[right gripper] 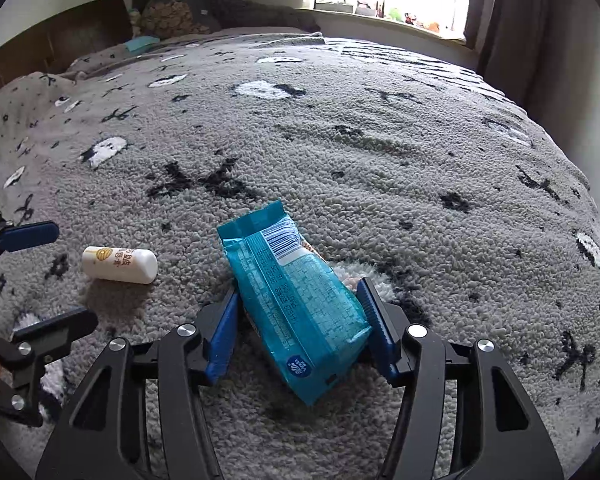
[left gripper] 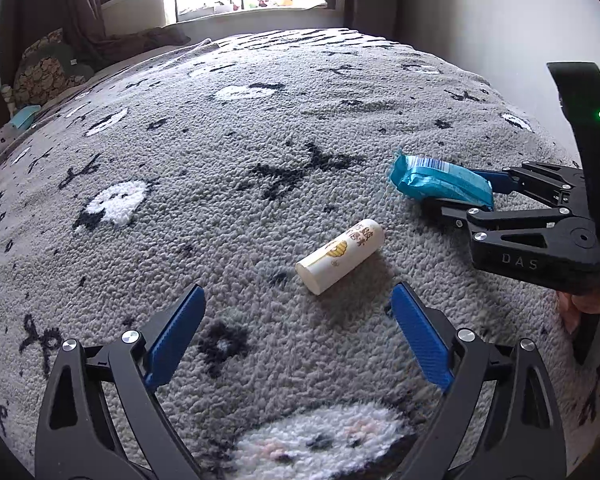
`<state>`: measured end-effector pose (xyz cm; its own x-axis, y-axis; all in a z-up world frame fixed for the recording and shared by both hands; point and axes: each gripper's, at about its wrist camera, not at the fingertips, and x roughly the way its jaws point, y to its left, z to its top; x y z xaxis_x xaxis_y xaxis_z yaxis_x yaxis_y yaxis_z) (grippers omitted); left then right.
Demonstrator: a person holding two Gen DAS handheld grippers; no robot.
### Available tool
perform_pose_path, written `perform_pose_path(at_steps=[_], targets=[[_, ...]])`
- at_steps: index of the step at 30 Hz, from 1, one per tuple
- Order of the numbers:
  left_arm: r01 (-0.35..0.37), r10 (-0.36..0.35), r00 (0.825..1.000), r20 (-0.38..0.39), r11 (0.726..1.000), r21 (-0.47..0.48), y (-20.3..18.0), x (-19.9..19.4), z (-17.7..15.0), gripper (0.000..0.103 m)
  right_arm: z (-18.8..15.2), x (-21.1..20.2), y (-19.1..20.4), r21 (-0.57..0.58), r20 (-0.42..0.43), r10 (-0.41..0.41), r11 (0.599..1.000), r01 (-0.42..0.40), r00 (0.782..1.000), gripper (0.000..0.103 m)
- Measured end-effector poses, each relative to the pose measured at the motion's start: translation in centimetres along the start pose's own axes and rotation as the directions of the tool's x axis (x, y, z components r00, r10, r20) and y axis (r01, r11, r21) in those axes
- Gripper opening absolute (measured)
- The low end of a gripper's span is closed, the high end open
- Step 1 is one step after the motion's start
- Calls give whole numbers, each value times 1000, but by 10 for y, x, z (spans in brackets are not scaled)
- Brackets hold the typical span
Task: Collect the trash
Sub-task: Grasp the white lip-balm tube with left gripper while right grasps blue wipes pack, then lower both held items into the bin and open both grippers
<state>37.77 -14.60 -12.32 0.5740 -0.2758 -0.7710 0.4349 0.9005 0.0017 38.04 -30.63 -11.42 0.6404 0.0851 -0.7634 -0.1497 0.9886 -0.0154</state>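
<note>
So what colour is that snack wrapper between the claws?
Teal-blue wrapper with a white barcode patch; clearest in the right wrist view.

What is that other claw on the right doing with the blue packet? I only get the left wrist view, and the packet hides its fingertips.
Observer: In the right wrist view, the right gripper has the blue packet between its two blue pads, one touching each long side.
Operator: Is anything printed on the end I can't see?
Observer: Yes, there is a small round blue-and-white logo on the packet's end nearest that camera, back between the gripper's fingers.
</note>
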Motion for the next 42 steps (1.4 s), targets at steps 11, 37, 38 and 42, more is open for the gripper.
perform_pose_path(at_steps=[11,37,38,42], targets=[[17,-17,999,-33,1000,1,-19,29,16,46,-4,-40,-20,42,65,-46,998,44,997,53],[28,-41,990,133,994,104,-54,-202,-120,18,-151,-267,43,-15,239,-140,989,147,961,52],[27,-43,989,144,993,112,-56,-211,-128,18,-158,-275,47,-15,247,-139,989,147,959,52],[48,-69,982,178,992,118,-67,-245,-162,18,-184,-302,66,-10,280,-115,992,123,953,52]])
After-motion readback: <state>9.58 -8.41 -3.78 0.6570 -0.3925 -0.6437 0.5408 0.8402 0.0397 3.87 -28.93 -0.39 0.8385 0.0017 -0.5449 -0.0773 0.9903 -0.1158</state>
